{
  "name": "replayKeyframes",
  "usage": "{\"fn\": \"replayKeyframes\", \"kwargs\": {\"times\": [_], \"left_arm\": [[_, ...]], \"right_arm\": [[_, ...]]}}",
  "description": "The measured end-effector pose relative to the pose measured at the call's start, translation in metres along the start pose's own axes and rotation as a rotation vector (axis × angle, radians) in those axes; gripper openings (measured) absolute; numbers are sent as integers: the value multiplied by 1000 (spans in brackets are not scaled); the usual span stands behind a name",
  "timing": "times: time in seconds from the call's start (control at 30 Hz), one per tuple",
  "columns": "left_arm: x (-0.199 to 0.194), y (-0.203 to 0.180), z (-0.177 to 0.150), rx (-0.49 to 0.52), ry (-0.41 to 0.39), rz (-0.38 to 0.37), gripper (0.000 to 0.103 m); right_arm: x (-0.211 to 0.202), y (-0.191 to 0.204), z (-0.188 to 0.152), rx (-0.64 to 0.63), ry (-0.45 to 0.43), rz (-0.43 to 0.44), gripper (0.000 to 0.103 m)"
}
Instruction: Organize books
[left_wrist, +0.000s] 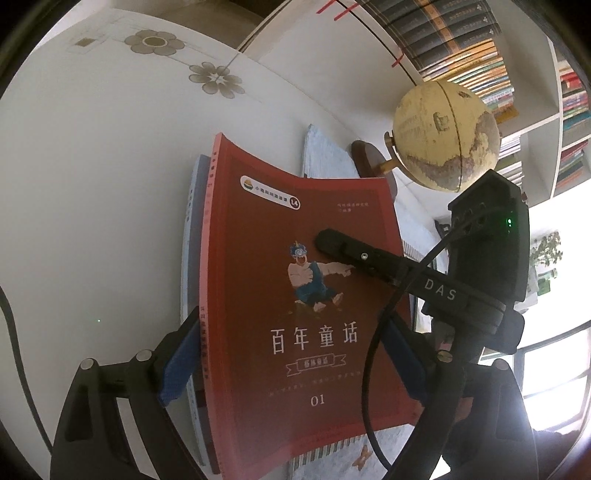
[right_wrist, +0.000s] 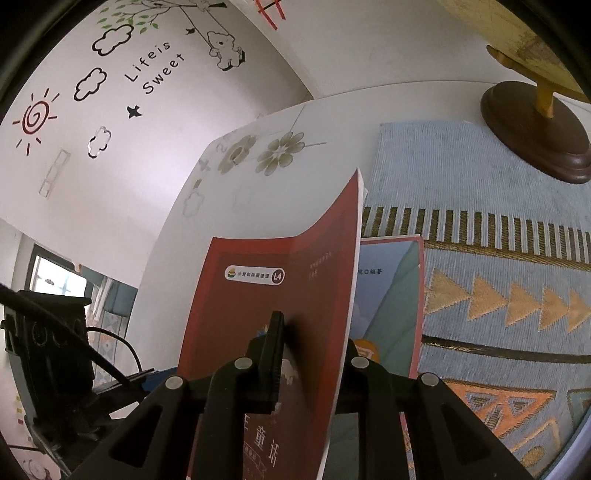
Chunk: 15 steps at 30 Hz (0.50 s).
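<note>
Books are what I am sorting here, and I am working through the scene from the big things down. I am looking past both grippers at a white table (left_wrist: 92, 184) with flower prints, and ahead of the right gripper a blue patterned mat (right_wrist: 498, 280) is lying across it. Beyond the left gripper, to its far right, a shelf (left_wrist: 535, 140) full of books is rising, and a globe (left_wrist: 445, 134) on a wooden base is standing on the mat.

Between the left gripper's blue pads a stack (left_wrist: 195, 229) of books is lying, and the red book (left_wrist: 295, 295) is sitting on top of it, its far edge curling upward. Just right of the red book, from the right gripper's view, a teal book (right_wrist: 388, 291) is lying flat on the mat.

My right gripper (right_wrist: 306, 354) is pinching the red book near its right edge, jaws almost closed on the cover. My left gripper (left_wrist: 291, 354) is standing wide, its pads flanking the stack without pressing on it.

I judge that I am in the middle of setting the red book onto the stack. Next I reckon I should be flattening the curled cover, releasing the right pinch once the book is lying square, then squaring the stack's edges with the left pads.
</note>
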<state>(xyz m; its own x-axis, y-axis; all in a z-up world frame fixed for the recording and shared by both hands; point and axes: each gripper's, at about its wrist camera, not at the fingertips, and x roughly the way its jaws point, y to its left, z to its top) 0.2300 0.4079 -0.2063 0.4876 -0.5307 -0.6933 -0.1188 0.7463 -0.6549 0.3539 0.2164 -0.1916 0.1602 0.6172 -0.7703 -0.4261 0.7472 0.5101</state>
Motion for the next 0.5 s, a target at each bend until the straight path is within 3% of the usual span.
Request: {"fn": "replayKeyframes", "kwargs": {"times": [0.5], "left_arm": [[-18,-5,-8,6,-46,27,95]], "right_arm": [[-9,0,-6,-40,78,-8,33]]}}
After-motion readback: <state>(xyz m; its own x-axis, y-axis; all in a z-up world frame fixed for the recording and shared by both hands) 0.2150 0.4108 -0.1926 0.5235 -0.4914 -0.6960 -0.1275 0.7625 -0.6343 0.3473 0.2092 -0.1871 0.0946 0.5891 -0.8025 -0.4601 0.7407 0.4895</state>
